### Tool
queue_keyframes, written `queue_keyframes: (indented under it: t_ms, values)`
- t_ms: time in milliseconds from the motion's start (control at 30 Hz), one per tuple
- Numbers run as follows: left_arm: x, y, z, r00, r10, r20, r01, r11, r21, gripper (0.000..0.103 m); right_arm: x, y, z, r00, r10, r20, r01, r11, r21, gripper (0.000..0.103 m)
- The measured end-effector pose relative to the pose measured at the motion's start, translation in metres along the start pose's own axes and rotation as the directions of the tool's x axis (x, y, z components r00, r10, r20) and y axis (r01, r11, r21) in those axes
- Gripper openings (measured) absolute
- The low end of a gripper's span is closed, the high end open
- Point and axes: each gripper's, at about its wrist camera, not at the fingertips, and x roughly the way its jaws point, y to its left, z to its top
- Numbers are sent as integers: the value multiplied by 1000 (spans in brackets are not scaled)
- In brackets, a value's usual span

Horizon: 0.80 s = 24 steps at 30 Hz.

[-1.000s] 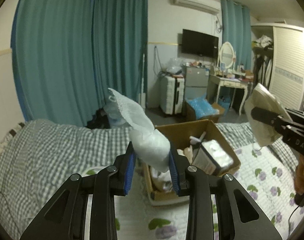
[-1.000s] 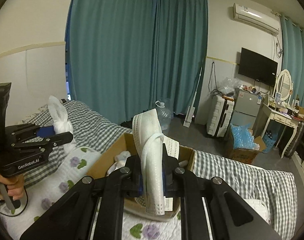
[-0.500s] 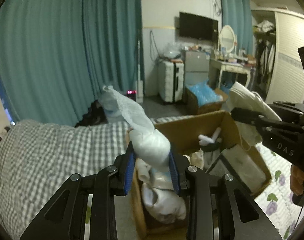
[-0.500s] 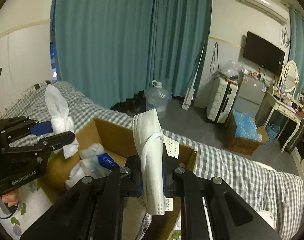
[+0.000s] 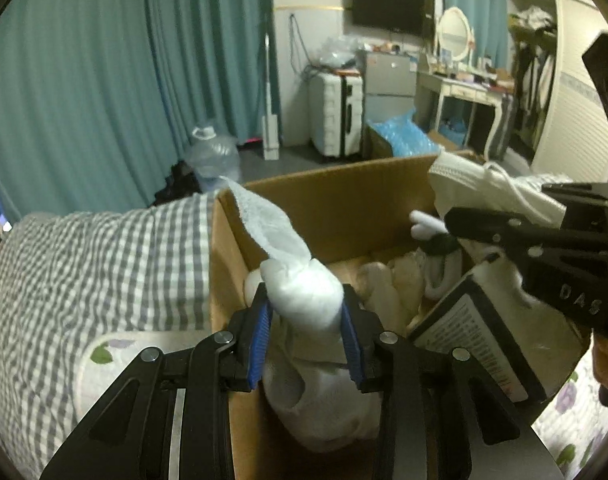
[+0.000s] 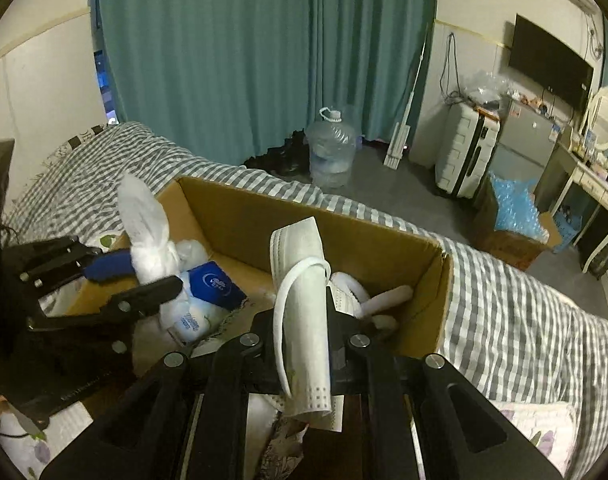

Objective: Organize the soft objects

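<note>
Left tool [image 5: 305,330], box contents [image 5: 387,300] half-hidden behind.

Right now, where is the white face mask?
The white face mask is clamped upright in the right gripper, held over the cardboard box on the bed; the left wrist view shows it at right.

Black left gripper [image 5: 305,344], blue pads, silver screws; right gripper [image 6: 304,332] black.
</note>
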Motion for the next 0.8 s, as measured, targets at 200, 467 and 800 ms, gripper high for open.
queue_keyframes:
  t_ms: [200,467,800]
  values:
    - [-9,-5,5,999,46,7,-46,999,19,41,-14,-4,1,999,-32,35,31,999,17,32]
    - [-45,4,11,991,84,103,-83,996,-16,71,-62,-4,6,989,-55,139,51,998,38,51]
    - [-113,26,19,975,100,198,-76,989,-123,71,-153,13,11,954,-93,285,81,995,53,64]
